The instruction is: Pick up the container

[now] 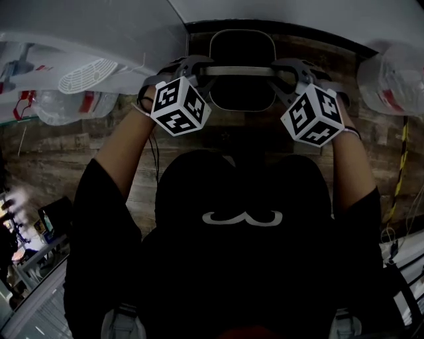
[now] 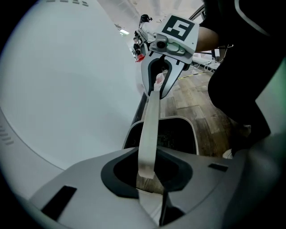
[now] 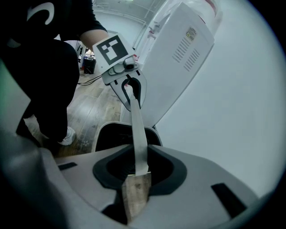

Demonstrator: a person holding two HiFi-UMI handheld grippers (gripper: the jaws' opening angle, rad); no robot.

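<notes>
So the floor here is brown wood-look plank flooring (image 1: 59, 159), pretty dim. Along the top of the head view runs a big white curved tabletop (image 1: 298, 16). Some clear plastic bags (image 1: 391, 79) sit off to the right, and there's a white round vented disc (image 1: 86, 76) on the left. The right gripper view also catches a tall white panel with vent slots (image 3: 178, 58) standing up behind the far gripper. The person is in a black shirt (image 1: 238, 251), arms stretched forward.

The task thing is a black rounded-square container with a pale grey rim (image 1: 211, 53). It's right below the two grippers, just beside the tabletop's edge, with floor showing around it. Can't tell if it's resting on the floor or already hanging free.

Across its mouth runs a flat grey strip handle (image 1: 235, 71), and each gripper has one end of it. The left gripper (image 2: 149, 179) has its jaws narrowed right down around the end of the strip, and it looks clamped. A thin sliver of floor shows below the strip's tip. The right gripper (image 3: 136, 179) is set a bit wider, with both jaws snug against the strip's edges, so it's pinched across its width. The handle runs straight between the two grippers.
</notes>
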